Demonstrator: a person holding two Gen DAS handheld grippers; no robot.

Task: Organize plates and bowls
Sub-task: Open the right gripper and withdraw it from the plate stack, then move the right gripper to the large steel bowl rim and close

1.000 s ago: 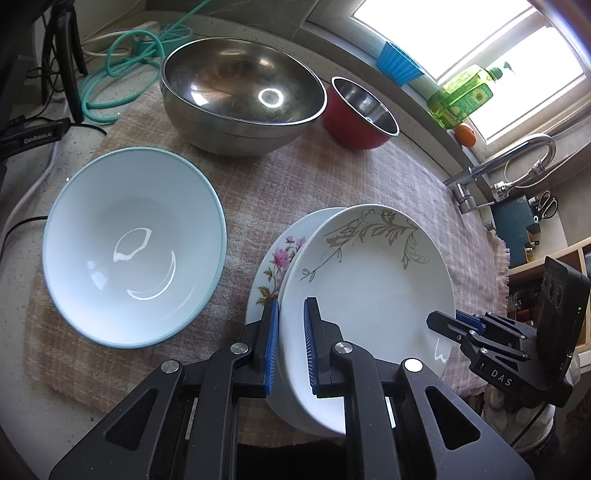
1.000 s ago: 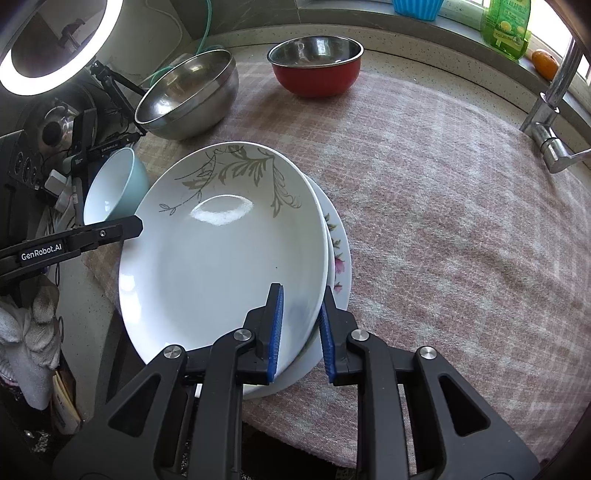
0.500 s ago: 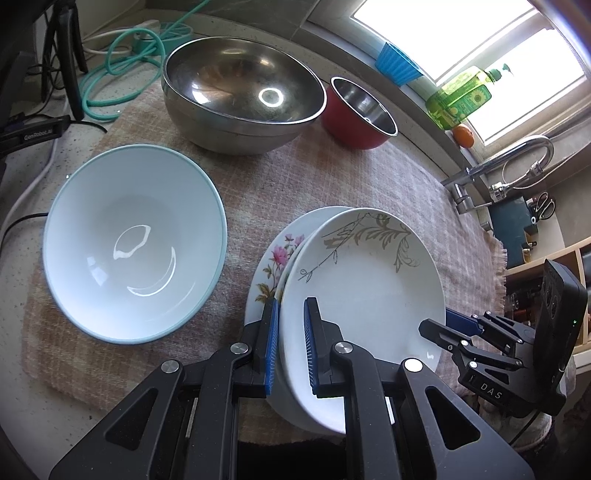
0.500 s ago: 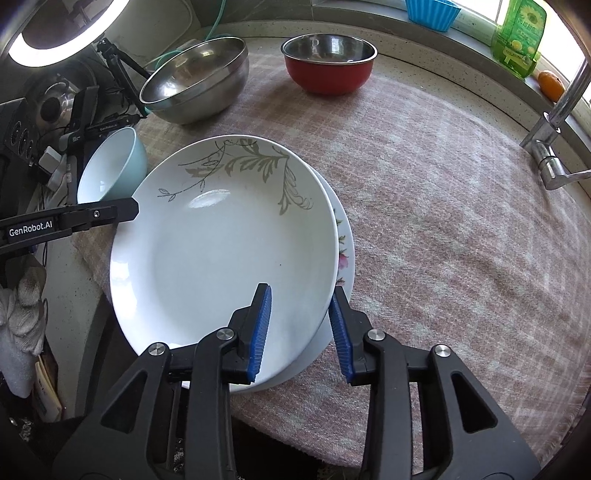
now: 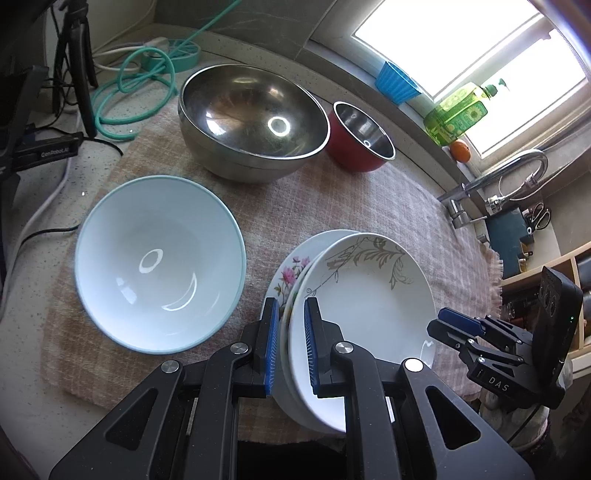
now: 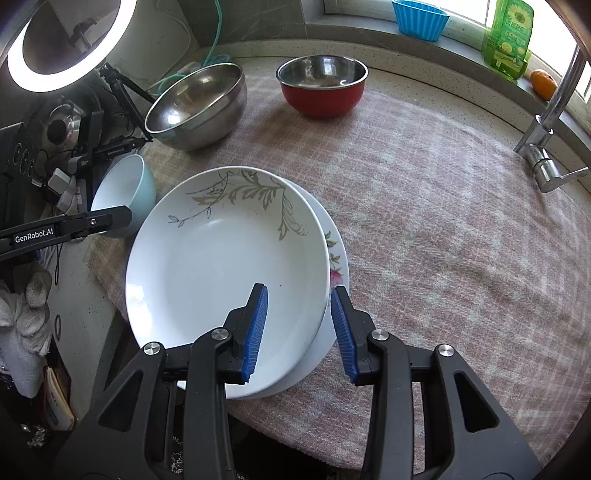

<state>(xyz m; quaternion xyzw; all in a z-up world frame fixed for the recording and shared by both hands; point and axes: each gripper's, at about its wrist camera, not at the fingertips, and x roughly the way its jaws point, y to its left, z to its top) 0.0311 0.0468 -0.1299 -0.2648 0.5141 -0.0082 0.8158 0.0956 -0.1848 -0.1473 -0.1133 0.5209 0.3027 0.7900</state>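
Note:
A white plate with a grey-green leaf pattern [image 6: 221,266] lies stacked on a pink-flowered plate [image 6: 338,258] on the checked cloth. My left gripper [image 5: 290,347] is shut on the near rim of the plate stack [image 5: 365,295]. My right gripper [image 6: 299,328] is open, its blue pads either side of the stack's rim without clamping it; it also shows in the left wrist view [image 5: 458,325]. A light blue bowl [image 5: 159,262] sits left of the plates. A large steel bowl [image 5: 255,118] and a red bowl [image 5: 360,138] stand behind.
The pink checked cloth [image 6: 443,221] covers the counter. A tap [image 6: 546,122] stands at the right, a blue cup [image 6: 419,18], a green soap bottle [image 6: 511,40] and an orange [image 6: 543,83] on the sill. A teal hose [image 5: 140,88] and cables lie at the left.
My right gripper has opened, let go of the leaf plate's rim and drawn back a little. The leaf plate has settled onto the flowered plate. The left gripper stays shut on the stack.

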